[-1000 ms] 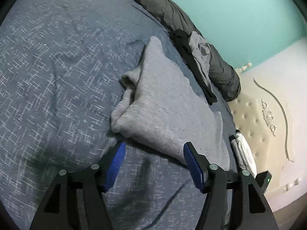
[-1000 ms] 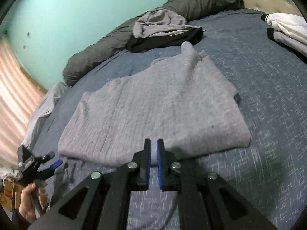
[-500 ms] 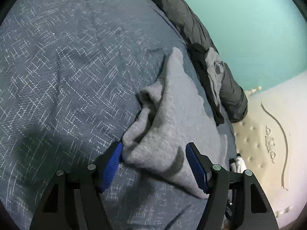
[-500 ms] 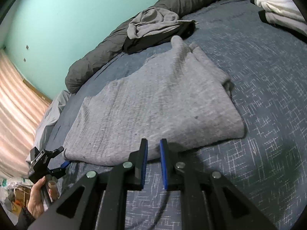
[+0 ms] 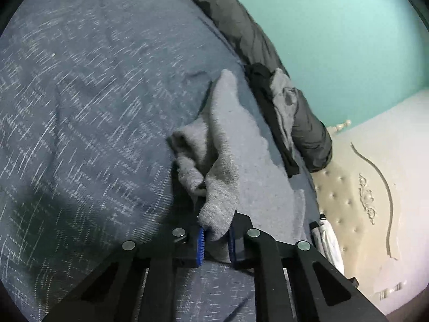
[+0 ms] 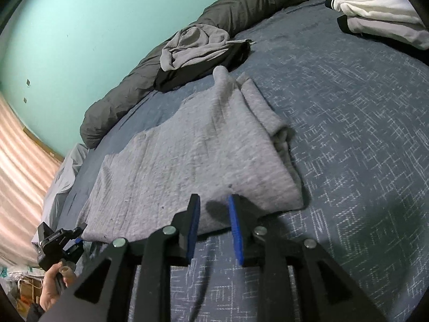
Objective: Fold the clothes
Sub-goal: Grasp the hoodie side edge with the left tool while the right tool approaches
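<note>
Closing, our left tongs [image 5: 215,237] clamped the gray sweater's [image 5: 228,161] near corner, free a second before; our right tongs [image 6: 214,228], opening, straddled its near hem unclamped. Fold ready, we judged.

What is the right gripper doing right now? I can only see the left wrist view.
Observer: The right gripper sits at the near edge of the grey sweater. Its jaws are opening, and the hem lies between the pads without being pinched.
Operator: Is the rest of the sweater lying flat?
Observer: Mostly. In the right wrist view its body is spread out on the blue bedspread, with a sleeve folded in along its right side.
</note>
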Demonstrator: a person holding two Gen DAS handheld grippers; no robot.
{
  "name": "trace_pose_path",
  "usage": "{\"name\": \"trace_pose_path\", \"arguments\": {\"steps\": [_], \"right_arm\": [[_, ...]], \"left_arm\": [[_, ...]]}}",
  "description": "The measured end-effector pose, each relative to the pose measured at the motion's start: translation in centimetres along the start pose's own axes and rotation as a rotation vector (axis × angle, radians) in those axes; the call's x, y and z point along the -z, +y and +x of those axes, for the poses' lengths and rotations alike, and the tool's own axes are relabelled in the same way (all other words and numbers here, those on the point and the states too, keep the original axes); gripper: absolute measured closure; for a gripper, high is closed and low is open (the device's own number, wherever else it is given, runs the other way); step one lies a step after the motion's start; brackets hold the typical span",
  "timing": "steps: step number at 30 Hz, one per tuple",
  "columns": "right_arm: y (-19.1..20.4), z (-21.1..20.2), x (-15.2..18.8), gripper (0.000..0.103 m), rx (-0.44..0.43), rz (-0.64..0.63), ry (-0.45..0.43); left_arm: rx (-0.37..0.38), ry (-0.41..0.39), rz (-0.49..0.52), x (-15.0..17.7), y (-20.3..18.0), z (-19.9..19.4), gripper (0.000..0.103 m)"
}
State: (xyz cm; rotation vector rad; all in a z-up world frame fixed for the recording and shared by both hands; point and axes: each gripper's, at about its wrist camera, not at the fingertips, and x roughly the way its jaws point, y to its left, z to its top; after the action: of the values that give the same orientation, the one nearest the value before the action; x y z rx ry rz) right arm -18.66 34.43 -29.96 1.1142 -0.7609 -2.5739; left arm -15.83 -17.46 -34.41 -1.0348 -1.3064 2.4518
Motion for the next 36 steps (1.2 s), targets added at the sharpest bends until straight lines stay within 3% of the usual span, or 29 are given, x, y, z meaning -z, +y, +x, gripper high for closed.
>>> {"name": "trace_pose_path", "arguments": {"steps": [11,20,23,26,28,31,33,36], "right_arm": [[-1.9,-1.3,-1.0,0.079,-0.025,0.071,-0.04],[-4.2,-2.8,-2.0,0.079,-0.05,0.143,-0.081],[-5.3,-3.5,-2.3,0.078,-0.053,0.177,-0.098],[-6.3,-4.2,-2.5,0.078,-0.059,0.201,-0.109],[-7.0,-4.7,-2.7,0.077,-0.058,0.212,-0.113],[-7.7,-4.8,-2.8,0.075,-0.07,0.231,-0.108],[-7.9,-4.8,-2.8,0.074,-0.074,0.239,-0.102],[-8.0,-4.6,-2.9,0.074,-0.092,0.242,-0.088]], "left_arm": [[0.031,-0.009,0.105,-1.2,-4.9,-0.5,0.092],[0.118,0.053,0.29,-0.7,-19.0,3.4,0.093],[0.146,0.124,0.403,2.5,-24.8,6.6,0.093],[0.146,0.257,0.496,7.8,-28.8,11.7,0.093],[0.115,0.377,0.572,12.4,-30.2,15.6,0.092],[0.042,0.53,0.581,17.0,-29.4,19.9,0.092],[0.014,0.562,0.575,18.3,-29.0,20.8,0.088],[0.041,0.534,0.591,18.2,-29.6,19.5,0.069]]}}
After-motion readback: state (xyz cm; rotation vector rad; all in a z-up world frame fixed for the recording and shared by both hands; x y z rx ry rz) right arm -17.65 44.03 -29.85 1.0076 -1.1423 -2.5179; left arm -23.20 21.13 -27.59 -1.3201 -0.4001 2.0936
